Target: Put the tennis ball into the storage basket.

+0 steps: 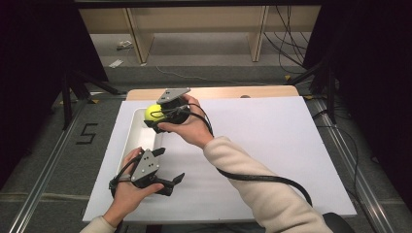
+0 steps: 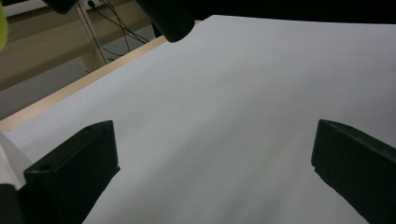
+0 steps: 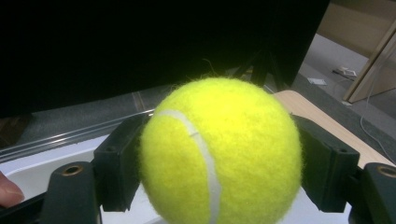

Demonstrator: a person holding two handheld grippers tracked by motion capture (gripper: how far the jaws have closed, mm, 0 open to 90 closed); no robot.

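A yellow tennis ball point(image 1: 153, 112) is held above the far end of a long white tray point(image 1: 132, 137) at the left of the white table point(image 1: 272, 136). My right gripper point(image 1: 156, 115) is shut on the ball point(image 3: 219, 151), with a black jaw pressed against each side of it. My left gripper point(image 1: 170, 167) rests low near the table's front edge, just right of the tray's near end. Its jaws stand wide apart over bare white surface, holding nothing point(image 2: 212, 163). The right gripper's body and a sliver of the ball show at the top of the left gripper view.
The white board covers most of a wooden tabletop point(image 1: 218, 92). Beyond it are grey floor, wooden shelf legs point(image 1: 141, 39) and loose cables. Black stand legs point(image 1: 73, 87) flank the table. A black cable point(image 1: 262, 178) trails from the right gripper over the forearm.
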